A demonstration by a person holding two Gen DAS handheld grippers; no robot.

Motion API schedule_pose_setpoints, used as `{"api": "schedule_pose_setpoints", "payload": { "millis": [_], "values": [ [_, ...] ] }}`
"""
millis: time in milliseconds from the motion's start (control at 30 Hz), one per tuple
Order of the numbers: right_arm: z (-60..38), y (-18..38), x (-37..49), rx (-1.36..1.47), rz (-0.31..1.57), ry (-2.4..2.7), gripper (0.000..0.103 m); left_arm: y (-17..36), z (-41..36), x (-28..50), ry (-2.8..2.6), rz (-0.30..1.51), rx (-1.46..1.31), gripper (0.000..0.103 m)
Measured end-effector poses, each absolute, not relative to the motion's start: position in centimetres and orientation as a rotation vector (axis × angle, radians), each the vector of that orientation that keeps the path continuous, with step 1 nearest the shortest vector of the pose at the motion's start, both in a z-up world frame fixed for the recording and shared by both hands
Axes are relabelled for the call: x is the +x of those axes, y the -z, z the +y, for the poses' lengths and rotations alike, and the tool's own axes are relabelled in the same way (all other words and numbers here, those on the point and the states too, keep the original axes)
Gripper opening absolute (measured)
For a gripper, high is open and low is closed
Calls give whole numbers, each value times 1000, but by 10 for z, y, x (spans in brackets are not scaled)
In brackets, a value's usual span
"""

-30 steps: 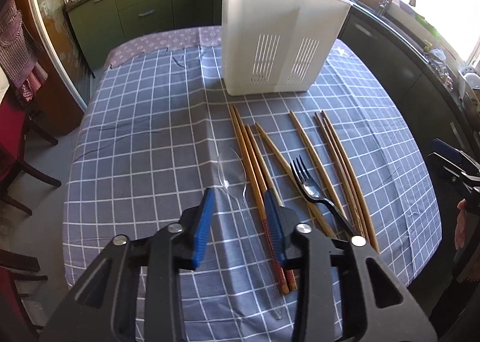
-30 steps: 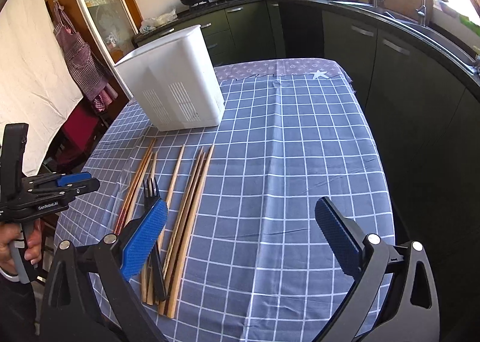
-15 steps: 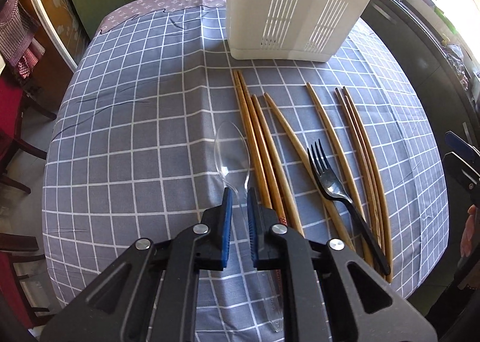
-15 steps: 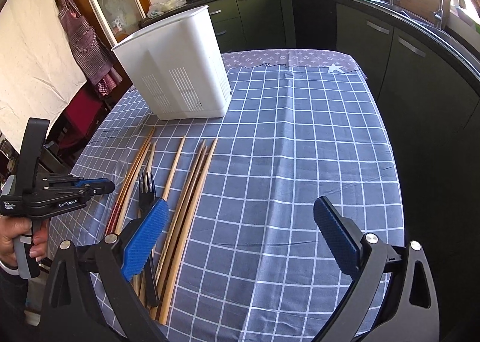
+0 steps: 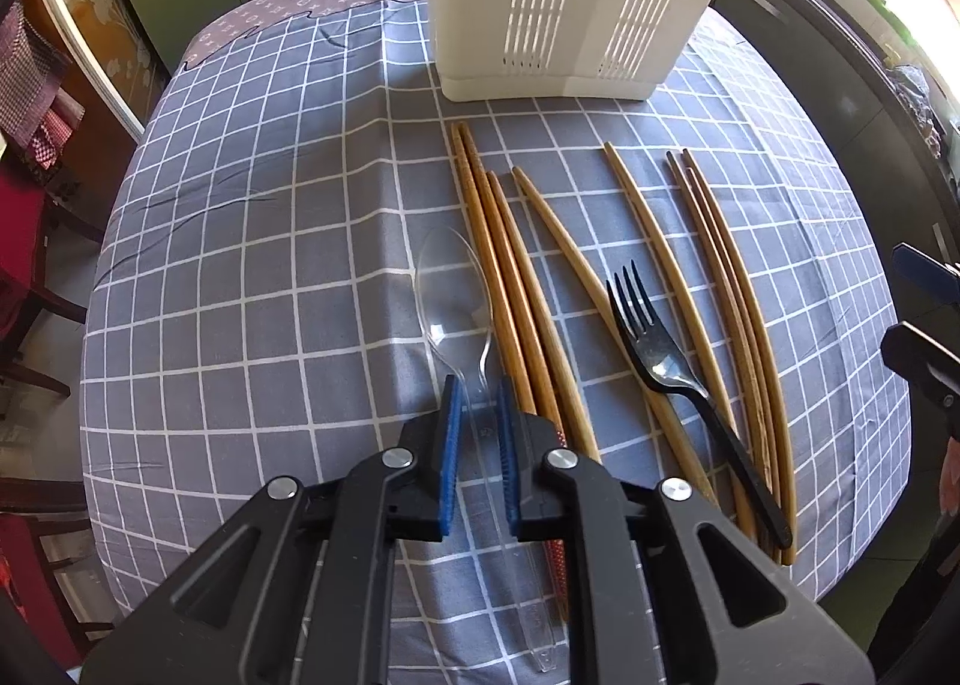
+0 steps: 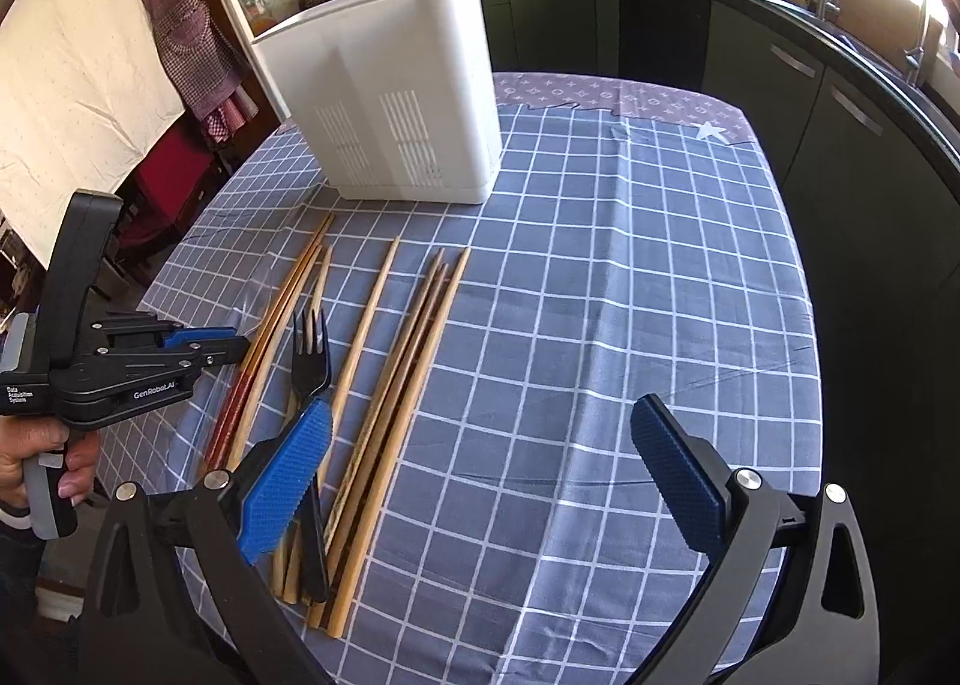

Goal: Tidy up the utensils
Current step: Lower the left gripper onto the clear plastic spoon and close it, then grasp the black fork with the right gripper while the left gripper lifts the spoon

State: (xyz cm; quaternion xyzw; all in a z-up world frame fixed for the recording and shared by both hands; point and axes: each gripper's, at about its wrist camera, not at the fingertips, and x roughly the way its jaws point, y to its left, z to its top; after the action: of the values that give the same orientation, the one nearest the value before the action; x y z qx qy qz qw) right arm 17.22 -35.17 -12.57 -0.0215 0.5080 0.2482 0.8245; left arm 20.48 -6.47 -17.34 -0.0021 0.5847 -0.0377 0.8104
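Closing in since a second ago, the left hand-held gripper [image 5: 478,385] has dropped toward the tabletop [image 5: 252,241] and its blue pads have drawn together on the handle of the clear plastic spoon [image 5: 453,295], which was lying loose between wide jaws before. That spoon lies near the tabletop's near edge, bowl pointing toward the white utensil holder [image 5: 576,0] at the far edge; its handle is see-through and hard to trace where it runs under the gripper. Just beside it lie the wooden chopsticks [image 5: 516,289], with a black fork [image 5: 660,349] across them further toward the right edge. The holder's top is cut off in the left wrist view. The right hand-held gripper [image 6: 480,469] hovers with jaws wide and nothing between them, its left pad covering part of the fork's handle.
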Motion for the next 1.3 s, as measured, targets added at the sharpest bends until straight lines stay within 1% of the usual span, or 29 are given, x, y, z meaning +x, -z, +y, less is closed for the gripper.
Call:
{"api": "schedule_pose_setpoints", "payload": {
  "millis": [67, 100, 133, 167, 200, 267, 300, 400, 533, 700, 900, 933, 1133, 1300],
  "values": [
    [-341, 124, 174, -51, 1112, -585, 98, 171, -63, 202, 83, 1238, 3, 8],
    [-334, 123, 175, -74, 1126, -598, 96, 169, -62, 201, 84, 1228, 11, 8],
    [-325, 123, 175, -94, 1145, -613, 86, 166, -61, 199, 84, 1214, 18, 8],
    [-318, 124, 176, -100, 1170, -633, 71, 163, -60, 196, 83, 1202, 24, 8],
    [-310, 126, 178, -104, 1202, -658, 64, 161, -59, 194, 85, 1192, 30, 8],
    [-294, 135, 182, -114, 1270, -703, 34, 156, -57, 191, 88, 1180, 32, 8],
    [-285, 140, 183, -118, 1302, -721, 30, 154, -57, 190, 94, 1175, 32, 8],
    [-267, 152, 188, -118, 1375, -755, 30, 149, -54, 187, 105, 1162, 31, 8],
    [-254, 159, 194, -129, 1409, -755, 30, 145, -49, 186, 117, 1149, 28, 8],
    [-242, 160, 190, -176, 1437, -761, 19, 144, -41, 181, 136, 1145, 25, 8],
    [-234, 169, 192, -215, 1480, -743, 18, 140, -40, 179, 156, 1130, 21, 8],
    [-233, 171, 192, -215, 1481, -747, 11, 139, -40, 179, 159, 1128, 22, 9],
    [-247, 158, 191, -147, 1418, -774, 10, 125, -39, 175, 172, 1100, 20, 8],
    [-276, 133, 184, -11, 1322, -819, 10, 90, -43, 175, 208, 1031, 16, 8]
  ]
}}
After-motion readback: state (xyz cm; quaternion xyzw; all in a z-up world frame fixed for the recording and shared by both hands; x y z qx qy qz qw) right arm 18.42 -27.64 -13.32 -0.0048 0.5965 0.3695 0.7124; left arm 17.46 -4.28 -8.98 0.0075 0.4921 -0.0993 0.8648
